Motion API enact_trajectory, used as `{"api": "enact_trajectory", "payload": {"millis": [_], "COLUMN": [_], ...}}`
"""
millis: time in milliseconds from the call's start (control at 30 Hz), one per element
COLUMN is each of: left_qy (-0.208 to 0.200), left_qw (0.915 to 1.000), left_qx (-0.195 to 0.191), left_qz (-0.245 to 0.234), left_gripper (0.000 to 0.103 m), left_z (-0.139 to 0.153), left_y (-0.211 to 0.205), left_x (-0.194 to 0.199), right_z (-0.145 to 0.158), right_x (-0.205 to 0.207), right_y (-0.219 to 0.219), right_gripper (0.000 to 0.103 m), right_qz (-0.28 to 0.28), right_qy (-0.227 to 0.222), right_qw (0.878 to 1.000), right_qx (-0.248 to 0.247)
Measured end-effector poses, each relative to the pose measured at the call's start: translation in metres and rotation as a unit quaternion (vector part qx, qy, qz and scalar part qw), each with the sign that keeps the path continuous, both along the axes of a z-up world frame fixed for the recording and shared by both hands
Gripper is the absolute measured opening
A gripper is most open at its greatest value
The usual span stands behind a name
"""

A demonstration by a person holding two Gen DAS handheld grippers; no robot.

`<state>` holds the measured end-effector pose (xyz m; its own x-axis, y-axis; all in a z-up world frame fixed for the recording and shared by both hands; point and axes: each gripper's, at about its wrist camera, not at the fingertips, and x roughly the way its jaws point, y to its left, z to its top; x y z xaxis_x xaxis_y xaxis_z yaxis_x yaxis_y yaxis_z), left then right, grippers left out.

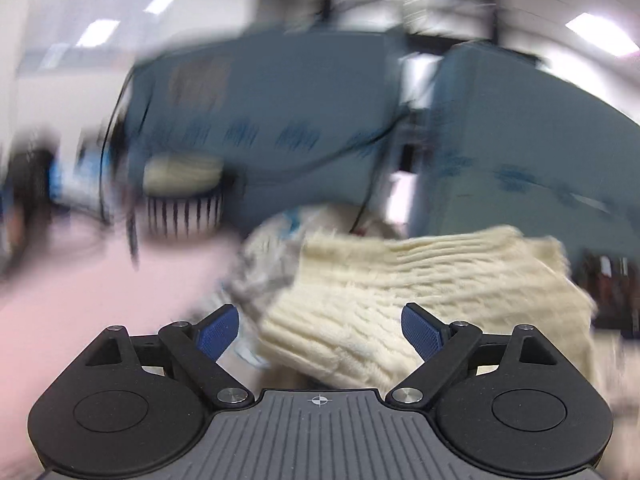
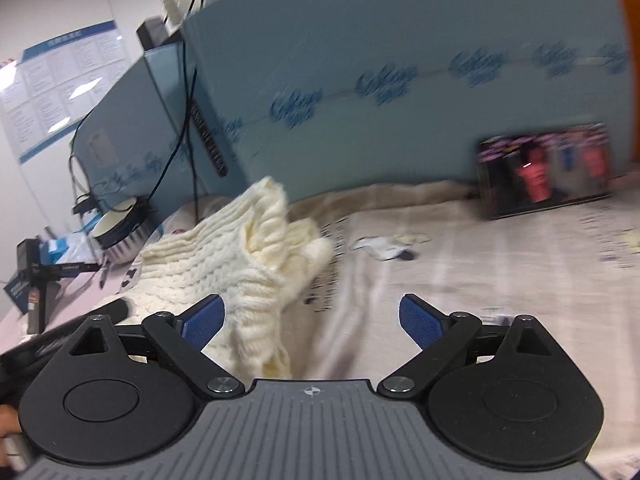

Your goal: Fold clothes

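Observation:
A cream cable-knit sweater point(image 1: 420, 292) lies bunched on a patterned cloth. In the left wrist view it fills the space just ahead of my left gripper point(image 1: 320, 330), whose blue pads stand wide apart with the knit between and beyond them. In the right wrist view the same sweater point(image 2: 240, 264) is heaped at the left, one fold standing up. My right gripper point(image 2: 310, 320) is open; its left pad point(image 2: 202, 322) is next to the knit, its right pad over bare cloth. The left view is blurred by motion.
Blue partition panels point(image 2: 380, 60) close off the back. A striped round container point(image 2: 120, 232) and boxes stand at the left on the pink tabletop point(image 1: 80, 300). A dark picture box point(image 2: 546, 170) stands at the back right. A small white item point(image 2: 384, 246) lies on the printed cloth point(image 2: 500, 272).

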<state>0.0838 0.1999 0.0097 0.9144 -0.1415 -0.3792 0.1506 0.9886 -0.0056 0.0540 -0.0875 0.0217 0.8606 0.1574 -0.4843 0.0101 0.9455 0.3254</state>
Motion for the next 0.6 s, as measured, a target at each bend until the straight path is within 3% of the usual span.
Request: {"api": "enact_trajectory", "payload": {"millis": [133, 200, 300, 367, 467, 533, 600], "left_qy": [-0.041, -0.073, -0.115, -0.118, -0.126, -0.137, -0.166], "left_qw": [0.9926, 0.98, 0.9501, 0.931, 0.8855, 0.864, 0.8515], "left_qx": [0.101, 0.178, 0.289, 0.346, 0.44, 0.463, 0.458], "left_qz": [-0.053, -0.05, -0.022, 0.005, 0.083, 0.144, 0.194], "left_gripper": [0.092, 0.092, 0.091, 0.091, 0.092, 0.091, 0.091], "left_z": [0.041, 0.065, 0.1, 0.126, 0.17, 0.208, 0.25], "left_y": [0.012, 0.02, 0.041, 0.061, 0.094, 0.114, 0.121], "left_x": [-0.054, -0.084, -0.128, -0.157, -0.207, -0.244, -0.283], "right_z": [0.02, 0.03, 0.046, 0.056, 0.07, 0.078, 0.087], "right_x": [-0.039, -0.057, -0.082, -0.095, -0.111, -0.119, -0.125], "right_y": [0.004, 0.01, 0.02, 0.028, 0.039, 0.045, 0.05], "right_gripper": [0.095, 0.095, 0.095, 0.095, 0.096, 0.096, 0.096], "right_qz": [-0.019, -0.014, 0.006, 0.024, 0.051, 0.069, 0.084], "right_qy": [-0.012, -0.022, -0.036, -0.049, -0.066, -0.074, -0.083], "right_qw": [1.0, 1.0, 0.999, 0.998, 0.996, 0.993, 0.991], "right_qx": [-0.002, 0.007, 0.019, 0.029, 0.044, 0.052, 0.068]}}
